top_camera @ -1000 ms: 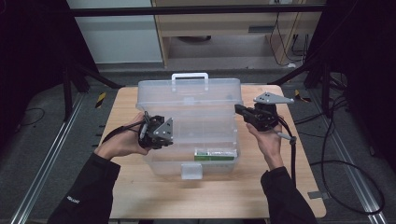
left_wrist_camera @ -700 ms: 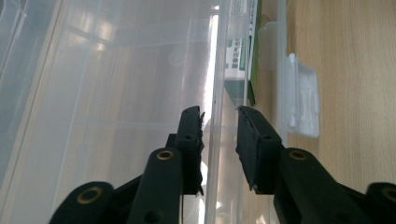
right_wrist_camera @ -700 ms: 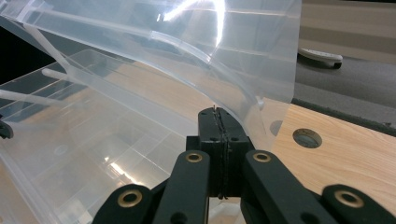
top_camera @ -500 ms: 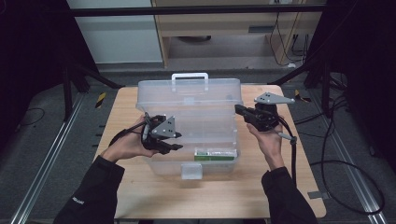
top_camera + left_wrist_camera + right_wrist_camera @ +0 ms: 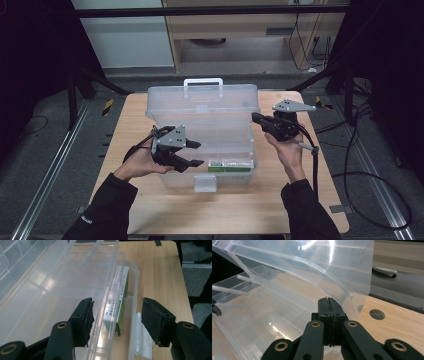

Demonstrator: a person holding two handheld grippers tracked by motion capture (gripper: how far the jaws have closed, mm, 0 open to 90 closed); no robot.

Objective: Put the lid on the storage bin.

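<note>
Risking a dropped lid first: propping the raised clear lid by its right edge with the right gripper, jaws pressed fully together (impossible to tell whether pinching any plastic or merely leaning on it). Slipping off that thin, slick edge, letting the lid swing down onto the left gripper.

Having just been opening on the left, now standing wide and gripping nothing, straddling the near wall of the clear box with the green-and-white carton lying between the pads but untouched. Closing from here, catching wall and carton together, or nudging the light box across the wooden table. Snagging the rim on the way out, too.

Sitting in the middle of the table, lid hinged up at the far side with its white handle on top, white latch hanging at the near wall. Looking transparent, glossy and flexible, throwing glare. Lying inside along the near wall toward the right corner, flat on its long side, a small printed carton with a green edge.
</note>
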